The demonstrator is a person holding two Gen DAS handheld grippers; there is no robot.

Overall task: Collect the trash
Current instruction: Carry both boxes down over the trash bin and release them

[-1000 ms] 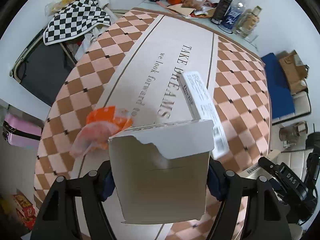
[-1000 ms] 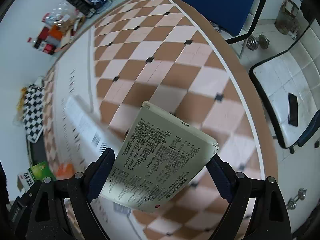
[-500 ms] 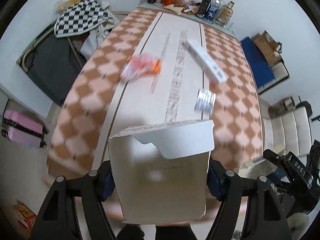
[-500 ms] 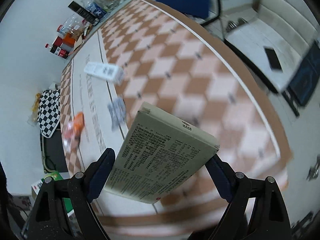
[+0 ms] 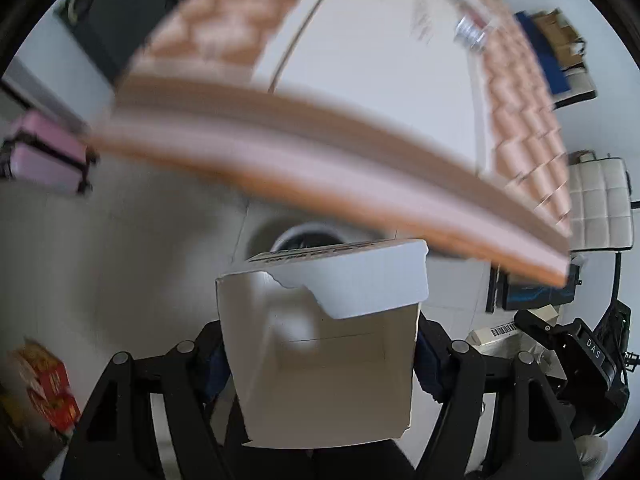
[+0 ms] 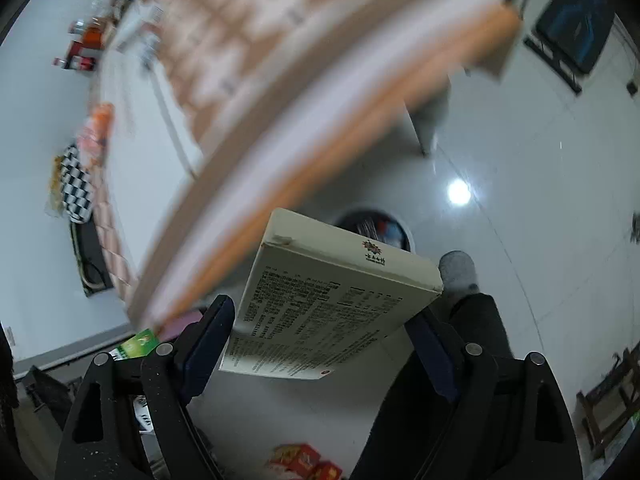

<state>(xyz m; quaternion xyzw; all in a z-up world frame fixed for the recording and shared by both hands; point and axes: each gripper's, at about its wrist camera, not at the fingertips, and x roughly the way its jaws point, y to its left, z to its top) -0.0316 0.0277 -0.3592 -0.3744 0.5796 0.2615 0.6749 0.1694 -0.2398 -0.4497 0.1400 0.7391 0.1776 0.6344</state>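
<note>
step: carrying trash to bin | my left tool [image 5: 320, 360] clamps torn white box [image 5: 320, 344]; right tool [image 6: 320, 344] clamps printed carton [image 6: 332, 304] | bin [image 6: 374, 226] ahead, below surface [image 5: 360, 80] edge | next: centre over bin, release

Domestic room, lived-in. Evidence: checkered-cloth surface [image 5: 520, 92] across upper frame; pink suitcase [image 5: 44, 156] at left edge; white quilted seat [image 5: 600, 204] at right; glossy tiled floor [image 6: 520, 184]; round bin [image 5: 304, 236] at centre.

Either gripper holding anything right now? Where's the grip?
Both. Left gripper clamps the torn open white box across its two side walls. Right gripper clamps the printed flat carton by its side edges.
</note>
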